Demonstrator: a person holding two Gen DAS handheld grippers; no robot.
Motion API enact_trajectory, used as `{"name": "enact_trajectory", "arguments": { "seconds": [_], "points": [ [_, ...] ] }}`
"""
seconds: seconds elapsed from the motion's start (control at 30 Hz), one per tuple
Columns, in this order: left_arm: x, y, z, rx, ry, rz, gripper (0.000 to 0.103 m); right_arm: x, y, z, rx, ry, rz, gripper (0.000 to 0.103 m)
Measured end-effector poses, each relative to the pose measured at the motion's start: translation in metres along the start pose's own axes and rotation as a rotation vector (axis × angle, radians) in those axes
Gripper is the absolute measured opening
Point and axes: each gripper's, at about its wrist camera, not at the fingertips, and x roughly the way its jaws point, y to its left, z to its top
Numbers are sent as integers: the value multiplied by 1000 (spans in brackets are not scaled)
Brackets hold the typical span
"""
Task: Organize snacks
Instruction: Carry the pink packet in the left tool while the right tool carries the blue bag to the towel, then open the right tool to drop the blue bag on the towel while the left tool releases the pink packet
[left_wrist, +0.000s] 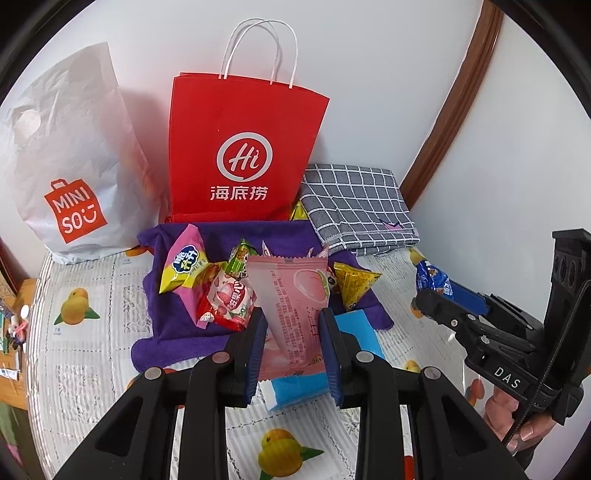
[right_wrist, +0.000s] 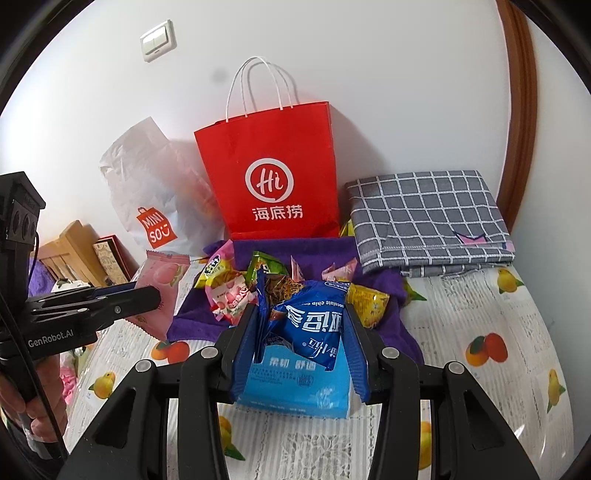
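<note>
The pink peach snack packet (left_wrist: 291, 314) is clamped between the blue pads of the left gripper (left_wrist: 293, 354) and held above the table. Its jaws are drawn in tight on the packet's lower half; the upper end projects forward, tilted slightly left. In the right wrist view the same packet (right_wrist: 162, 284) appears at the left, raised clear of the tabletop.

The blue cookie packet (right_wrist: 314, 325) is gripped by the right gripper (right_wrist: 301, 354), whose pads press on both crumpled sides. The packet is held over a light blue tissue pack (right_wrist: 295, 387) lying flat on the table. In the left wrist view the right gripper (left_wrist: 443, 306) sits at the right edge with the blue packet (left_wrist: 432, 280) projecting from its tip, and a hand (left_wrist: 517, 417) grasps its handle.

The remaining snacks lie in a loose pile on the purple cloth (left_wrist: 166, 332): a pink and yellow bag (left_wrist: 184, 266), a red strawberry packet (left_wrist: 229, 299), a green packet (left_wrist: 238, 260) and a yellow triangular packet (left_wrist: 354, 284).

Behind the cloth a red paper bag (left_wrist: 243, 147) with white handles stands upright against the wall. A white MINISO bag (left_wrist: 70, 166) stands to its left. A folded grey checked cloth (left_wrist: 354, 206) lies to its right. The table (left_wrist: 81, 314) is covered in a fruit-print sheet
</note>
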Motion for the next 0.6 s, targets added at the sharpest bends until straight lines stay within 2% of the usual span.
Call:
{"name": "enact_trajectory", "arguments": {
  "seconds": [0.6],
  "points": [
    [30, 16, 33, -6, -1, 23, 28, 39, 5, 46, -49, -5, 31, 44]
  ]
}}
